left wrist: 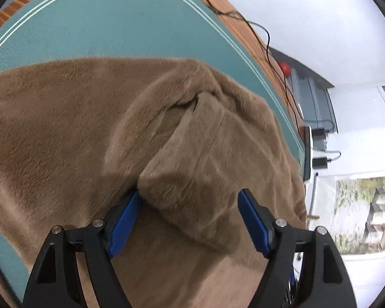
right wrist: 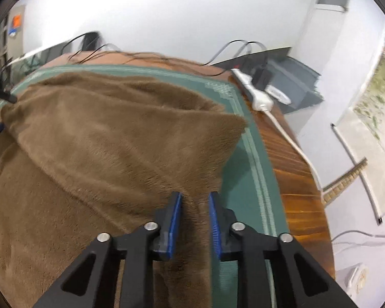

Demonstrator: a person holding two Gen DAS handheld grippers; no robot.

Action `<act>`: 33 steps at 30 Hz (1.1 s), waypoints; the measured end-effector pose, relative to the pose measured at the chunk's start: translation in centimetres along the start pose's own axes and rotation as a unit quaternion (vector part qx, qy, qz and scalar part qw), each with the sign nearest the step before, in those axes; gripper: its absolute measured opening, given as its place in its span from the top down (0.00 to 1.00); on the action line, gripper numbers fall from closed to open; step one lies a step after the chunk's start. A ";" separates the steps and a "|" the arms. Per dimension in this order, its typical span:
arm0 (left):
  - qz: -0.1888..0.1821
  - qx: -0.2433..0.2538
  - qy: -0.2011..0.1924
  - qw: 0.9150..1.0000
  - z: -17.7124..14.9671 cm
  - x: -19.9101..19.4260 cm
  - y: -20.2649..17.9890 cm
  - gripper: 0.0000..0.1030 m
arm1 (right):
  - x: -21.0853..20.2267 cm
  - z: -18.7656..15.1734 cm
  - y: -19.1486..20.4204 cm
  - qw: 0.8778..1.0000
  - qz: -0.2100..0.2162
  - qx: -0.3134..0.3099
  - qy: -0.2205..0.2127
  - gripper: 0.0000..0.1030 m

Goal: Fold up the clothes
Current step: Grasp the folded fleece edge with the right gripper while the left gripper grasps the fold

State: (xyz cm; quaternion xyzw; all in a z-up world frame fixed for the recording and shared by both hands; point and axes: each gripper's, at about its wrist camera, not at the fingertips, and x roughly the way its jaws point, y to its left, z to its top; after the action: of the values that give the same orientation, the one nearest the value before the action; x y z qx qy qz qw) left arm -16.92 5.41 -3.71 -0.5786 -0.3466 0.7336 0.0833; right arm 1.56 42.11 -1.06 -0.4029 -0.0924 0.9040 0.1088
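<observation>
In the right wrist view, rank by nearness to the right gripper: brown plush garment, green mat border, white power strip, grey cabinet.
1. Brown plush garment, pinched between the right gripper fingers.
2. Green mat border, just right.
3. White power strip, on the wooden table's far right edge.
4. Grey cabinet, beyond the table.

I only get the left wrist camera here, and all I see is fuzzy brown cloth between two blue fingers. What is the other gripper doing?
Observer: The right gripper has its fingers closed on a pinched ridge of the brown garment, near its right edge.
Operator: Is it lifting the cloth?
Observer: Yes, the fabric rises from the fingers into a raised fold above the green mat.
Operator: Anything on the table on that side?
Observer: A white power strip lies on the wooden table beyond the mat's corner, clear of the garment.
Operator: And my gripper?
Observer: The left gripper is open, with a cuff-like end of the garment between its fingers.
</observation>
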 end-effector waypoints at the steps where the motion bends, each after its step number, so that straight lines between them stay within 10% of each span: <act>1: 0.001 -0.006 -0.005 1.000 0.1 -0.1 0.0 0.23 | 0.0 0.0 -0.7 1.000 -0.009 0.012 0.002 0.87; 3: -0.002 -0.017 -0.009 1.000 0.1 0.2 -0.2 0.27 | 0.1 -0.1 -2.0 0.999 -0.026 0.037 0.005 0.88; 5: 0.004 -0.004 -0.007 1.000 -0.1 0.3 -0.7 0.69 | -0.4 -0.2 -2.9 0.998 -0.014 0.055 0.001 0.87; 9: 0.016 -0.007 -0.008 1.000 -0.4 -0.1 0.6 0.73 | -1.6 0.0 -2.6 0.997 0.062 0.054 -0.008 0.85; 13: 0.009 -0.004 -0.003 1.000 -0.5 0.4 0.2 0.73 | -2.6 -1.0 0.8 0.996 0.080 -0.036 -0.012 0.15; 24: 0.014 -0.007 0.005 1.000 0.5 1.2 0.7 0.61 | 1.4 -1.8 4.7 0.990 0.070 -0.123 0.003 0.21; 28: 0.016 -0.006 0.001 1.000 0.5 1.3 0.4 0.75 | 1.7 -1.2 2.2 0.997 0.053 -0.056 0.016 0.81; 33: -0.008 0.000 -0.015 1.000 -1.7 -0.6 -0.1 0.79 | 0.6 -1.1 -0.9 1.000 0.018 0.002 0.010 0.81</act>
State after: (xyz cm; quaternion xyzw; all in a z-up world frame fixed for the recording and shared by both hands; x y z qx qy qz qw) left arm -15.19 5.87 -3.35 -0.5651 -0.3523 0.7413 0.0837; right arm 2.09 43.19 -2.03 -0.4130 -0.0825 0.9021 0.0942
